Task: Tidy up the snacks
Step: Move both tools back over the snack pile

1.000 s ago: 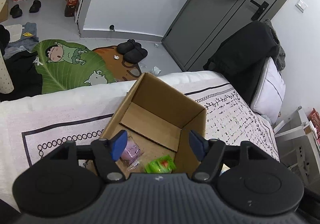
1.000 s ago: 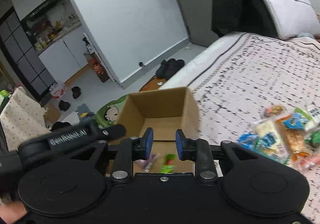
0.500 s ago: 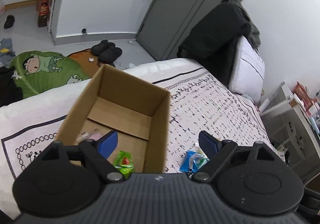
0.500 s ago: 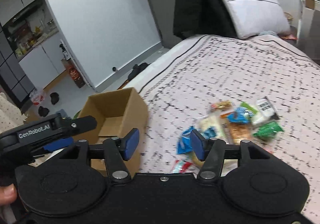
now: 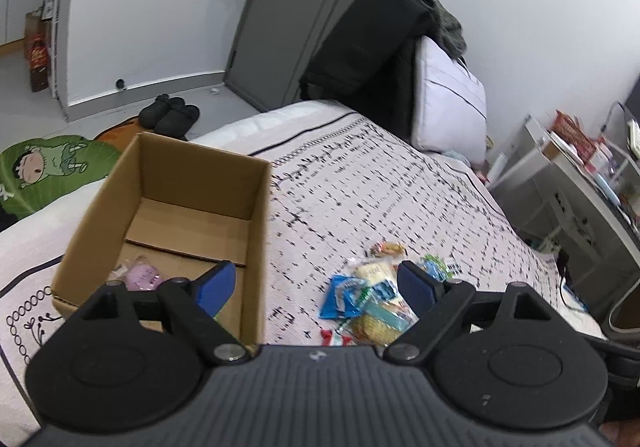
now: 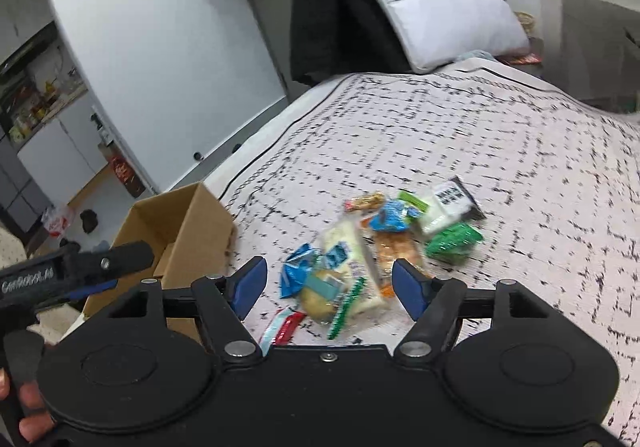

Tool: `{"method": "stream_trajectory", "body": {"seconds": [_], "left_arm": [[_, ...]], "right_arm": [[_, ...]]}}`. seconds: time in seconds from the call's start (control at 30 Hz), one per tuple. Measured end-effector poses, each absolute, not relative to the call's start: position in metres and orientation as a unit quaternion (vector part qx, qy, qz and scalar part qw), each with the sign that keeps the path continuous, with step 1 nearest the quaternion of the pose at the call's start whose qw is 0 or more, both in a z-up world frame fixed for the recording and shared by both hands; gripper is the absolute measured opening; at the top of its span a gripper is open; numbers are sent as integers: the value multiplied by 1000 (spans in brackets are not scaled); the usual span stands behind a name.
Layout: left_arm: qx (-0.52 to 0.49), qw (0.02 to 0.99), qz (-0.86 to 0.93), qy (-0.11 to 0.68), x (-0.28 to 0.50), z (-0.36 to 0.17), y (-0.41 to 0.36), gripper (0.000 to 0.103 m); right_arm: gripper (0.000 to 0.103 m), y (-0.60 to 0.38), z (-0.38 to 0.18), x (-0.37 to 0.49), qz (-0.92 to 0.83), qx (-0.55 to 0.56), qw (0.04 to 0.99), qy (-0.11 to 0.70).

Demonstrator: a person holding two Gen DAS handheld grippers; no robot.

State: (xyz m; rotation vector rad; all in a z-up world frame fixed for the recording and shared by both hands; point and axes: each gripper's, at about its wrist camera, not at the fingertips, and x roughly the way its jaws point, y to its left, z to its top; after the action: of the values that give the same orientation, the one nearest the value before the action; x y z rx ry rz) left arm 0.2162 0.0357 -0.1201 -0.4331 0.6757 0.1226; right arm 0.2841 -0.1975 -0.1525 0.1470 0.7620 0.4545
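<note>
A bedroom: a bed [image 6: 460,135] with a white coverlet printed in black dashes fills both views, a white pillow [image 6: 444,7] propped at its head against dark clothing [image 5: 368,43]. Right gripper [image 6: 326,287]: blue-padded fingers spread wide, released, nothing between them, poised above the near edge of the snack pile [image 6: 384,243]. Framed in the gap at 12 o'clock lie a yellowish transparent packet [image 6: 320,295] and a blue wrapper [image 6: 298,271]; a red-and-white stick packet [image 6: 282,325] lies at 6 o'clock of these, a green packet [image 6: 452,243] at 2 o'clock. The cardboard box [image 6: 176,231] stands on the coverlet at 9 o'clock of the pile, near it but apart. Left gripper [image 5: 316,285]: likewise released and empty, straddling the box's right wall [image 5: 256,247]; one finger is over the box interior, the other over the pile [image 5: 372,295]. Inside the box, a pale purple packet [image 5: 144,277] rests on the floor flap. Beyond the bed, at 11 o'clock, black slippers [image 5: 170,117] and a green cartoon mat [image 5: 44,171] lie on the floor.
</note>
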Motion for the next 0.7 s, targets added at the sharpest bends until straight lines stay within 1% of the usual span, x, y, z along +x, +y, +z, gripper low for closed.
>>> {"method": "stream_trajectory", "body": {"seconds": [0.27,0.7], "left_arm": [[-177,921,35,345,221,-130,5,87],[-152,919,19,364,236,-147,-33,87]], "right_arm": [[69,-222,-173,292,212,116,892,382],[69,-240,-203,313,208,143,873,417]]}}
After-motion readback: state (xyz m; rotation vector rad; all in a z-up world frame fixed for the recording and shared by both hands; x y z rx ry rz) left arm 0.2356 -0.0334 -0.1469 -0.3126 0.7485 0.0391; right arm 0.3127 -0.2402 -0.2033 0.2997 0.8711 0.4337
